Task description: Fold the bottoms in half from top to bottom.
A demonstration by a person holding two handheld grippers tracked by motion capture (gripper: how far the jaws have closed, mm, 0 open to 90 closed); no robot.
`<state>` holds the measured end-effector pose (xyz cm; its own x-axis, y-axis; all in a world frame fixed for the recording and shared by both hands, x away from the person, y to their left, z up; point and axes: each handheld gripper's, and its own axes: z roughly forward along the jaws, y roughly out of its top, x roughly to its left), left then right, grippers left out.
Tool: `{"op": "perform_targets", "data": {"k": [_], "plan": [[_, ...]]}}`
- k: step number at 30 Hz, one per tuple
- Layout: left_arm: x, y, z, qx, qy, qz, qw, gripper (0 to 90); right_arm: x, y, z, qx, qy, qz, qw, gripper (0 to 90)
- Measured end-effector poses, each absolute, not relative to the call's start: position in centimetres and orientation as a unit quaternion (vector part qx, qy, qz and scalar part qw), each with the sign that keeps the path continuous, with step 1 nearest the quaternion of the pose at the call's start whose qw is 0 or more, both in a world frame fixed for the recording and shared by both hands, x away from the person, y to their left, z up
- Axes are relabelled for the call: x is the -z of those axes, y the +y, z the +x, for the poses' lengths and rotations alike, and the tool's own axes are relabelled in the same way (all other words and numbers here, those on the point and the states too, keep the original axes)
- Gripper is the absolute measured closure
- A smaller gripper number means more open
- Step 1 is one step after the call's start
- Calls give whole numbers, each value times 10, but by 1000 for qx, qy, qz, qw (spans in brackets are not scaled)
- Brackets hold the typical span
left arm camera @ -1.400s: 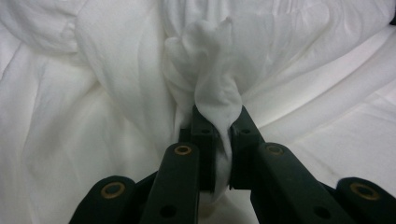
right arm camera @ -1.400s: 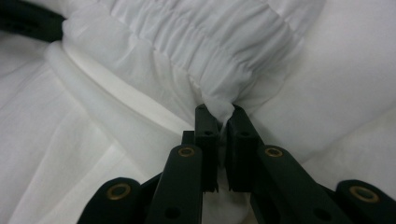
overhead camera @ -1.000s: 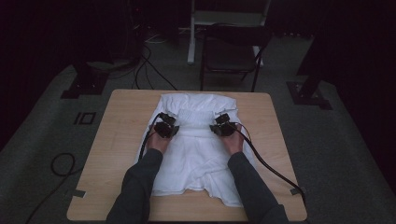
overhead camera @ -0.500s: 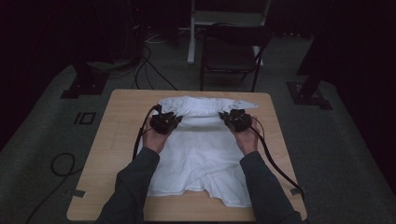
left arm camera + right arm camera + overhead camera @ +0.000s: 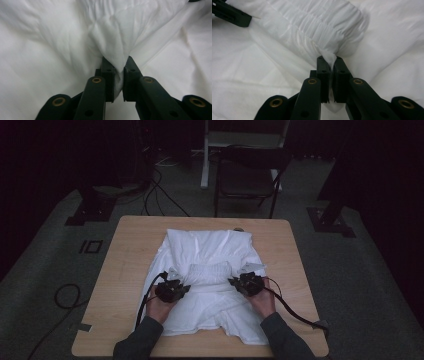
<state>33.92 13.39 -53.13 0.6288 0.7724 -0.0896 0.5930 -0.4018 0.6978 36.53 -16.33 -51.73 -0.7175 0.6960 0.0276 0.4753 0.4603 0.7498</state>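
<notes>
Mid-fold: I have left gripper (image 5: 117, 72) and right gripper (image 5: 331, 72) clamped on white garment (image 5: 210, 270); next, lay the gathered band flat, release.

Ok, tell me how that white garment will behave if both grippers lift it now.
The white garment will probably sag between the left gripper and right gripper: it bunches and creases where pinched. It looks light and thin. The gathered band may unfold when raised.
</notes>
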Motion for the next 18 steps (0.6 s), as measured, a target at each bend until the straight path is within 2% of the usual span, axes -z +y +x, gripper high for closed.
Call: {"op": "perform_targets", "data": {"k": [3,5,6,8,9,10,14,18], "plan": [[540,132,339,-134,403,841,337,791,530,-164,366,-381,845,356,117,834],[542,131,338,-141,398,842,335,786,535,-165,367,-374,849,357,110,779],[541,130,338,-144,397,843,333,786,535,-165,367,-374,849,357,110,779],[542,125,338,-171,386,848,320,783,537,-168,369,-381,844,365,95,702],[542,125,338,-171,386,848,320,783,537,-168,369,-381,844,365,95,702],[543,123,342,-180,387,846,320,783,537,-170,371,-382,842,369,92,624],[544,124,353,-177,398,839,326,778,535,-178,373,-391,840,369,76,517],[544,126,356,-169,407,834,333,769,529,-191,372,-413,829,367,84,550]]}}
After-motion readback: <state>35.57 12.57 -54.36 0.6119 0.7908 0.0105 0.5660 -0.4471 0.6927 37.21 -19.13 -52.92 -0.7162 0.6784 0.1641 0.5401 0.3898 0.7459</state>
